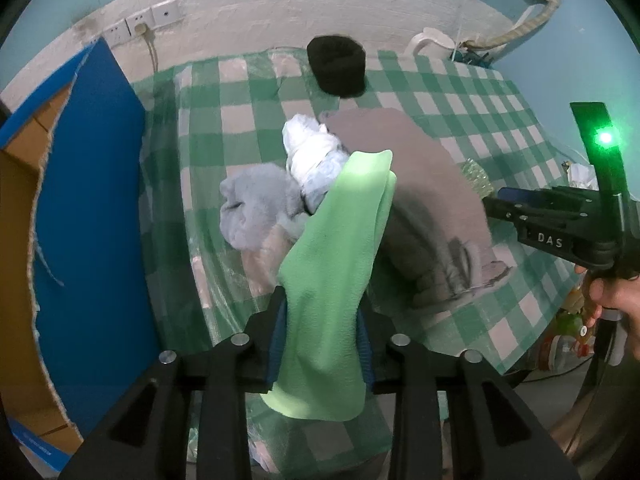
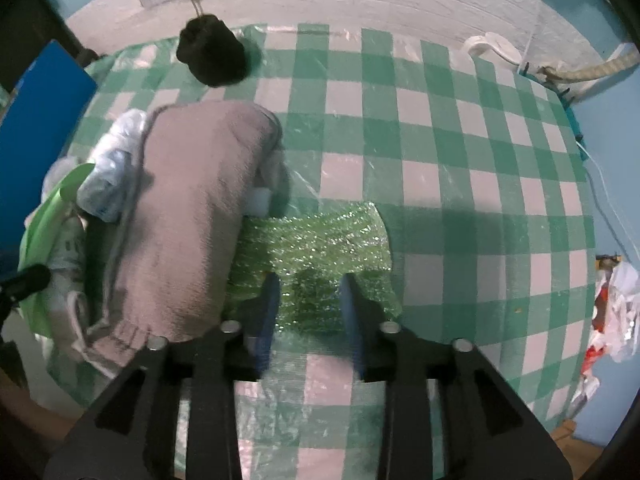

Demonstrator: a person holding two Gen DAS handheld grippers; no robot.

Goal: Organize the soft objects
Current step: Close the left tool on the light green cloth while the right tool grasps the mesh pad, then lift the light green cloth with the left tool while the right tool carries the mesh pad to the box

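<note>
My left gripper (image 1: 322,304) is shut on a light green fleece cloth (image 1: 340,256) and holds it above the table. Under it lie a grey fluffy cloth (image 1: 256,208), a white bundle (image 1: 316,156) and a long taupe garment (image 1: 420,184). A black hat (image 1: 336,66) sits at the table's far side. My right gripper (image 2: 308,284) is open, its fingers (image 2: 270,300) on either side of a sheet of bubble wrap (image 2: 320,248) lying flat beside the taupe garment (image 2: 188,216). The green cloth (image 2: 48,216) and the black hat (image 2: 212,54) also show in the right wrist view.
A green-and-white checked tablecloth under clear plastic (image 2: 460,160) covers the table. A blue cardboard box (image 1: 80,220) stands open at the left. A white kettle (image 1: 430,42) stands at the far edge. Bags (image 2: 612,308) hang off the right side.
</note>
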